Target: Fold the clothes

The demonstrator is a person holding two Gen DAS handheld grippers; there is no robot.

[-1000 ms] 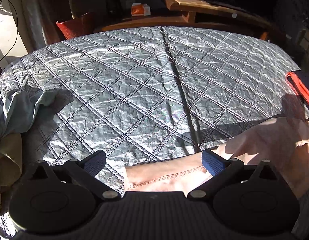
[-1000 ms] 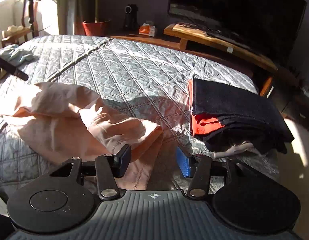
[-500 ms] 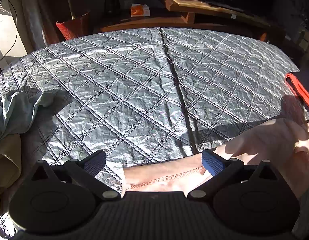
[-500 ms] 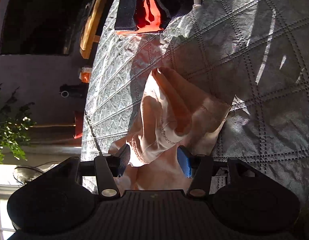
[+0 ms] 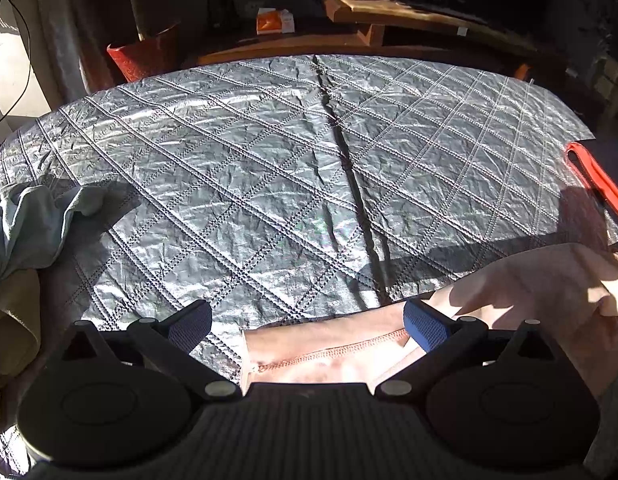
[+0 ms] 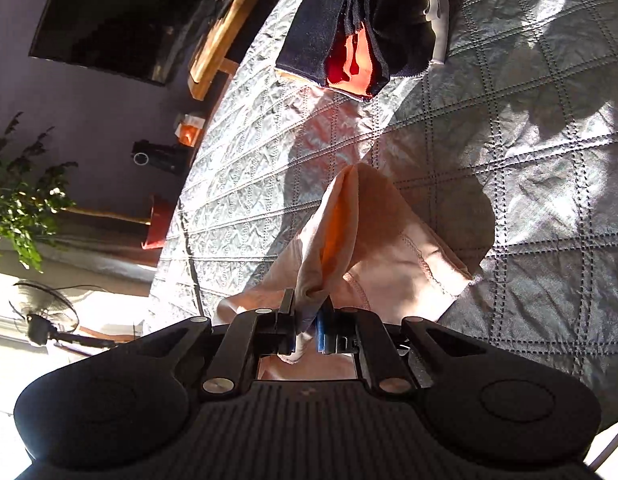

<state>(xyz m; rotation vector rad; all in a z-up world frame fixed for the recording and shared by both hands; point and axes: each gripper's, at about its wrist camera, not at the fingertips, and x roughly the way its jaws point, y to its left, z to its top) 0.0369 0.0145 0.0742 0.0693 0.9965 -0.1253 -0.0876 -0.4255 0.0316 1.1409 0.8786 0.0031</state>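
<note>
Right gripper (image 6: 307,322) closing, pinching the peach garment (image 6: 373,240); left gripper (image 5: 307,322) spread wide above its hem.

Open quilted bed (image 5: 269,184) ahead of left fingers (image 5: 189,322); crumpled teal garment (image 5: 33,224) blocking left, folded stack (image 6: 349,32) beyond right fingers (image 6: 287,322).

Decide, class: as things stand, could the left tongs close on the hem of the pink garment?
Probably yes. The left tongs stand open with the pink garment's stitched hem lying flat on the quilt between their fingers, and nothing covers it. The right tongs are closing on another fold.
</note>
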